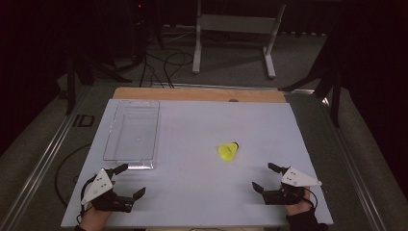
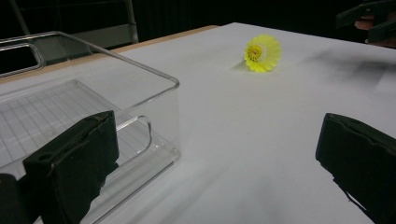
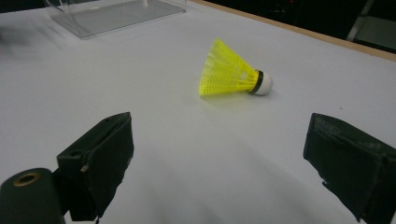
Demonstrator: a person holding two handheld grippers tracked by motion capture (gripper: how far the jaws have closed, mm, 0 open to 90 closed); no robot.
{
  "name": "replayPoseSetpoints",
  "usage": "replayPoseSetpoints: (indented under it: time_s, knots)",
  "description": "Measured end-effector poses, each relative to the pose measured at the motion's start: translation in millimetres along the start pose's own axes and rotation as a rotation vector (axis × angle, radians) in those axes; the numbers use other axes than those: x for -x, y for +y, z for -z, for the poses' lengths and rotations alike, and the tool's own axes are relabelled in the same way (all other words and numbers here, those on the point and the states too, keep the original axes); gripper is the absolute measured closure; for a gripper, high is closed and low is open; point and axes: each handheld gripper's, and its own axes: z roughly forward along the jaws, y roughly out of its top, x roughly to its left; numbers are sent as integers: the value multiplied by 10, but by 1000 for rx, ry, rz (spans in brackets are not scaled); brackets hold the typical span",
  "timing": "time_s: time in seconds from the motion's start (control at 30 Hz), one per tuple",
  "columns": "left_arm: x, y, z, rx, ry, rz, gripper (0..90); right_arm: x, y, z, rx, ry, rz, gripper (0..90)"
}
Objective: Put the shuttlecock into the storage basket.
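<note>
both tools, left tool and right tool, gape wide and empty on the counter, yellow shuttlecock lying between them

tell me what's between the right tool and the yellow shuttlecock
Nothing: only bare white table lies between the open right tool and the yellow plastic shuttlecock on its side, as the right gripper view shows.
</note>
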Motion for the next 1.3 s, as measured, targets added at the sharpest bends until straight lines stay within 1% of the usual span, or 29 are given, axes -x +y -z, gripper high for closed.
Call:
replayPoseSetpoints:
  time_s: [0.07, 0.13, 0.23, 0.3, 0.37, 0.4, 0.5, 0.6, 0.67, 0.7, 0.73, 0.77, 0.87, 0.97, 1.03, 1.07, 1.13, 1.17, 1.2, 1.27, 1.3]
  knots:
    - [26, 73, -5, 3, -10, -7, 3, 1, -2, -1, 3, 3, -8, 88]
    - [32, 122, -18, 2, -23, -3, 3, -2, 5, 7, 6, 3, -14, 88]
    - [35, 190, -37, -20, -38, -22, 3, -8, 10, 13, 14, 5, -20, 88]
    - [35, 237, -44, -37, -44, -40, 3, -10, 12, 10, 10, 5, -22, 88]
    - [32, 286, -52, -59, -55, -56, 3, -11, 11, 6, 8, 9, -25, 88]
    - [28, 311, -58, -74, -68, -66, 3, -11, 10, 3, 5, 9, -23, 89]
    - [31, 380, -90, -127, -95, -85, 2, -10, 8, 2, 3, 10, -28, 89]
    - [31, 445, -127, -170, -114, -98, 2, -9, 7, 0, 4, 15, -31, 89]
    - [28, 484, -146, -188, -132, -93, 3, -11, 8, -1, 1, 16, -29, 89]
    - [32, 501, -160, -205, -126, -104, 3, -11, 8, -2, 2, 19, -32, 89]
    - [36, 518, -173, -224, -129, -114, 2, -11, 8, -5, 2, 19, -32, 88]
    - [36, 535, -187, -241, -144, -114, 2, -11, 7, -5, 0, 21, -32, 89]
    - [52, 585, -227, -281, -164, -111, 2, -10, 6, -9, -4, 23, -35, 89]
    - [63, 624, -267, -321, -178, -114, 2, -10, 8, -8, -3, 26, -34, 89]
    - [63, 644, -294, -344, -182, -109, 3, -11, 7, -11, -3, 29, -35, 89]
    - [66, 651, -308, -356, -192, -105, 3, -11, 7, -11, -4, 29, -35, 89]
    - [76, 670, -336, -378, -194, -106, 3, -13, 7, -11, -5, 29, -37, 89]
    - [84, 681, -347, -382, -200, -109, 3, -11, 7, -11, -4, 29, -35, 88]
    - [90, 694, -360, -391, -198, -116, 2, -12, 7, -13, -4, 28, -35, 89]
    - [97, 707, -373, -398, -201, -115, 3, -12, 6, -13, -6, 29, -36, 89]
    - [110, 739, -397, -413, -200, -128, 3, -12, 6, -14, -7, 29, -36, 89]
